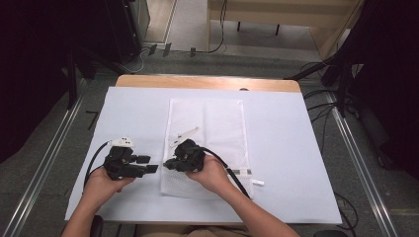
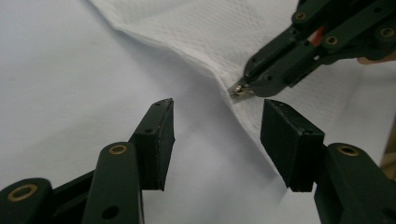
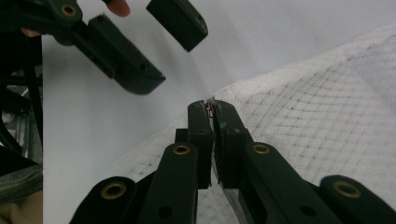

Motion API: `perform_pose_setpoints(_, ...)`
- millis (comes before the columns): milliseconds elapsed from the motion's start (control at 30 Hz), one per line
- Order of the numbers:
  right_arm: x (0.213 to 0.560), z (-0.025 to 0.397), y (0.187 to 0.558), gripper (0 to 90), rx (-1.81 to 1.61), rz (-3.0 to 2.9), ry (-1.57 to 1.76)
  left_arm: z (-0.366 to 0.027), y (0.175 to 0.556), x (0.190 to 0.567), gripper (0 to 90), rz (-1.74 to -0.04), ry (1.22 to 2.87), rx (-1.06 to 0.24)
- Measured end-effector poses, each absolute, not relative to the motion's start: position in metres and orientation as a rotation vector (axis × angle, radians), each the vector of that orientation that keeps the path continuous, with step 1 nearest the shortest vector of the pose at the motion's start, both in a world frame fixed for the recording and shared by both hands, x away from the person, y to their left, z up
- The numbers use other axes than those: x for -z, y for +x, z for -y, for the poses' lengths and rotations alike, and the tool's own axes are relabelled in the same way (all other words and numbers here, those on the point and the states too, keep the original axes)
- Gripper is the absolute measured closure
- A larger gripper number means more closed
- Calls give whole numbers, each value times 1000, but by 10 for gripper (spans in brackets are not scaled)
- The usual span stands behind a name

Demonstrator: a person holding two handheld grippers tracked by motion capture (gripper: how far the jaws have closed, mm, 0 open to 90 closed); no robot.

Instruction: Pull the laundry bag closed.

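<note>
A white mesh bag (image 1: pixel 217 128) lies flat on the white sheet (image 1: pixel 133 113) that covers the table. My right gripper (image 1: pixel 168 164) is at the bag's near left edge, shut on a small metal zipper pull (image 2: pixel 239 91) and lifting that edge a little. In the right gripper view the closed jaws (image 3: pixel 210 105) pinch the pull (image 3: pixel 211 108) over the mesh (image 3: pixel 327 107). My left gripper (image 1: pixel 148 164) hovers just left of it, open and holding nothing; its jaws (image 2: pixel 219 106) straddle the bag's edge (image 2: pixel 201 32) below the right gripper's tip (image 2: pixel 250 84).
A white strip (image 1: pixel 185 136) lies on the bag's middle left. A small white tag (image 1: pixel 257 181) sticks out at the bag's near right corner. The wooden table edge (image 1: pixel 207 81) shows at the back. Cables and metal rails line the floor on both sides.
</note>
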State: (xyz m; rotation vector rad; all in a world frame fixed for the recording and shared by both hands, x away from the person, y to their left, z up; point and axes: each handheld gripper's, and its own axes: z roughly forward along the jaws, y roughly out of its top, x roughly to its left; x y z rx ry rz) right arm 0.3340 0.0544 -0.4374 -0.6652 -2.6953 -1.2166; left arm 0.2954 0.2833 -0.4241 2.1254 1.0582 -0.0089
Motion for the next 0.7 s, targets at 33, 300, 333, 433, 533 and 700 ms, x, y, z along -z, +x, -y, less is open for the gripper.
perform_pose_setpoints(33, 437, -54, 334, 878, 1219, 2692, -665, -282, 296, 426, 456, -1051, 2136, 25)
perform_pose_setpoints(300, 435, -54, 333, 878, 1221, 2694, -662, -266, 298, 433, 450, -990, 2201, 74)
perform_pose_setpoints(333, 435, -54, 333, 878, 1221, 2694, -664, -264, 298, 434, 451, -985, 2212, 78)
perform_pose_setpoints(433, 433, -53, 333, 879, 1233, 2691, -661, -261, 299, 436, 450, -983, 2228, 84)
perform_pose_setpoints(533, 432, -53, 333, 878, 1237, 2690, -660, -260, 302, 437, 455, -977, 2219, 96)
perform_pose_setpoints(700, 430, -52, 333, 878, 1256, 2676, -657, -256, 307, 440, 487, -990, 2214, 141)
